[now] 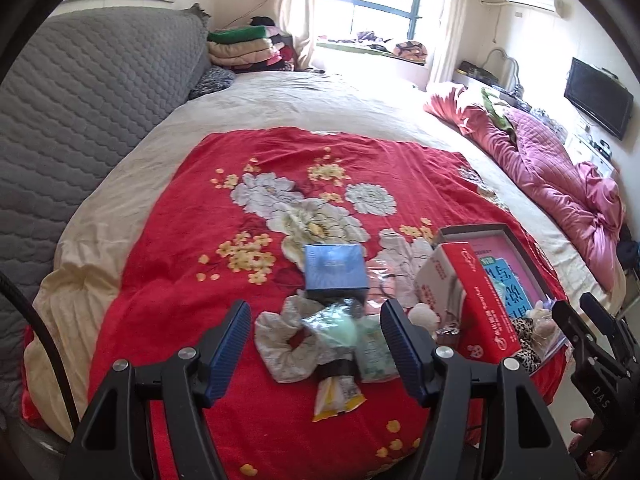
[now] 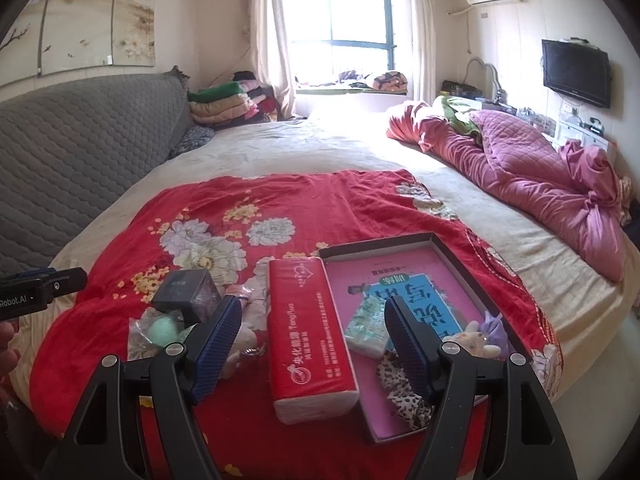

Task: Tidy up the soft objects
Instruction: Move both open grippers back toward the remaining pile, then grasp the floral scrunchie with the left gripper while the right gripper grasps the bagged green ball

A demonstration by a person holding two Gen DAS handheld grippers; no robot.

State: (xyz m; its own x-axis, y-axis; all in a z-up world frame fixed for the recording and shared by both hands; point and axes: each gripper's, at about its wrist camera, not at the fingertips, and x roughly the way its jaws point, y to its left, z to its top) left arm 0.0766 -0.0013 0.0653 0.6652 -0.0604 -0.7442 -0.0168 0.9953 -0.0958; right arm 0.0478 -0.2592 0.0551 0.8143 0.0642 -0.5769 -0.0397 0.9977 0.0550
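Scrunchies and small soft bits lie before us on the red floral blanket (image 1: 192, 216): a pale scrunchie (image 1: 280, 340) beside a green sponge packet (image 1: 340, 324), a leopard scrunchie (image 2: 404, 388) inside the shallow box (image 2: 460, 248). Our left gripper (image 1: 316, 336) and right gripper (image 2: 312, 332) both hang spread, pinching nothing, the red tissue pack (image 2: 308, 328) below the right one.

a bed (image 2: 320, 140) carries a red floral blanket (image 2: 224, 208) and a rumpled pink quilt (image 2: 532, 168).
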